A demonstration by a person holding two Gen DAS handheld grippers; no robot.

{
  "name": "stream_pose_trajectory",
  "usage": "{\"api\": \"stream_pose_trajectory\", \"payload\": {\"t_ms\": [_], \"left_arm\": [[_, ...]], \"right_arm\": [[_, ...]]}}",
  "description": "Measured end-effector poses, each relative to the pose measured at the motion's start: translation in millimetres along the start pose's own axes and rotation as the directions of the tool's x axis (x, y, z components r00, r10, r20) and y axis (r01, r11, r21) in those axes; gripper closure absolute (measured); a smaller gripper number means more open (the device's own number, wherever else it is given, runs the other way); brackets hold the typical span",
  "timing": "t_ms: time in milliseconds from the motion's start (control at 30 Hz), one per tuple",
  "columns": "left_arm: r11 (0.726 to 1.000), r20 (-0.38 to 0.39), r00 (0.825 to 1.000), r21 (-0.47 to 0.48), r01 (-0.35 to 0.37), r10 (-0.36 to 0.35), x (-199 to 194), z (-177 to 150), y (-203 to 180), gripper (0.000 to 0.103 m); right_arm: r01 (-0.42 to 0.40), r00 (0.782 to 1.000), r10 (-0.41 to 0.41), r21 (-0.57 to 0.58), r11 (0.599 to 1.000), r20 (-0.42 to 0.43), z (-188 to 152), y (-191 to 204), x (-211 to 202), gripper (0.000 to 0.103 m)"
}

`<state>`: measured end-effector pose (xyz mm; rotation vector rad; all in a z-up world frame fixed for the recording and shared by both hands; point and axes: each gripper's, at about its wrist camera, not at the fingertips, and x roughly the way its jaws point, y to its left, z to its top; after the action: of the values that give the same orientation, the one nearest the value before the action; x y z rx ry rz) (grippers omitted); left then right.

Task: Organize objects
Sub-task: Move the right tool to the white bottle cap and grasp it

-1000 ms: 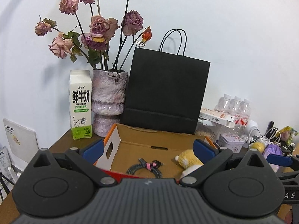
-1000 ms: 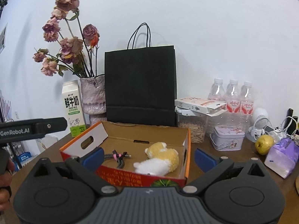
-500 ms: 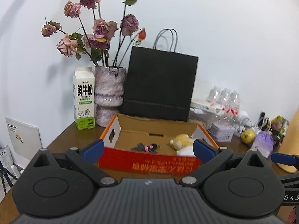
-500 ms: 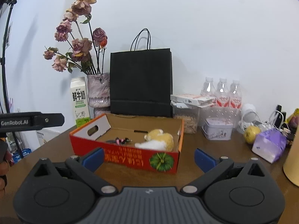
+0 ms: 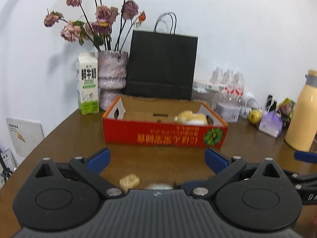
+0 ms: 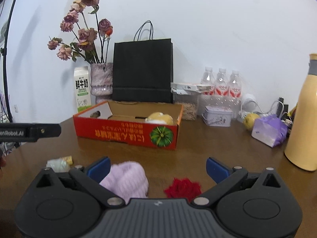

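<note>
Cardboard makes up the red box (image 5: 164,136), which lies on the brown worktop (image 5: 65,138) with its long side running left to right across our left wrist view, its open top up and its printed front, lettering upside down beside a green pumpkin picture, facing us. Inside, toward the right end, we see a yellow and white plush toy (image 5: 191,118). Compared with a second ago both views sit farther from the box, and loose items now show near us: a tan cube (image 5: 129,180) by the left gripper (image 5: 157,158), and a fluffy lilac pompom (image 6: 126,180) and red fuzzy tuft (image 6: 183,187) between the fingers of the right gripper (image 6: 158,165). Both grippers stand wide apart, holding nothing. Behind the box stand a black paper bag (image 5: 161,67) and a milk carton (image 5: 87,83).
</note>
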<state>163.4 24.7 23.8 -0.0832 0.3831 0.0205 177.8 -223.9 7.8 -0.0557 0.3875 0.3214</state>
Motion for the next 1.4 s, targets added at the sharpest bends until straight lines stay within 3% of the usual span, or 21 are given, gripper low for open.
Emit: {"api": "stream_pose_trajectory", "payload": {"t_ms": [533,933,1000,1333,1367,1400], "left_arm": [[1.000,-0.105,0.994,0.002,0.027,-0.026,-7.9,-50.5,10.4,0.000],[1.000,-0.112,0.994,-0.009,0.018,-0.019,-4.8,-52.3,11.4,0.000],[1.000,-0.117,0.993,-0.011,0.016,-0.017,-3.7,-52.3,11.3,0.000],[1.000,-0.133,0.991,-0.015,0.009,-0.011,0.4,-52.9,11.1,0.000],[1.000,-0.134,0.991,-0.015,0.008,-0.010,0.6,-52.9,10.9,0.000],[1.000,-0.134,0.991,-0.015,0.008,-0.010,0.7,-52.8,10.8,0.000]], "right_arm": [[0.073,0.989,-0.073,0.000,0.997,-0.132,-52.0,-35.9,-25.1,0.000],[0.082,0.961,-0.080,-0.003,0.997,-0.265,-56.9,-80.2,20.7,0.001],[0.083,0.953,-0.074,0.020,0.996,-0.294,-55.3,-88.7,32.9,0.004],[0.049,0.958,-0.036,0.036,0.998,-0.285,-45.8,-91.9,57.7,0.015],[0.044,0.959,-0.032,0.035,0.998,-0.282,-45.4,-91.6,57.6,0.020],[0.035,0.961,-0.025,0.032,0.999,-0.276,-45.0,-90.7,56.6,0.031]]}}
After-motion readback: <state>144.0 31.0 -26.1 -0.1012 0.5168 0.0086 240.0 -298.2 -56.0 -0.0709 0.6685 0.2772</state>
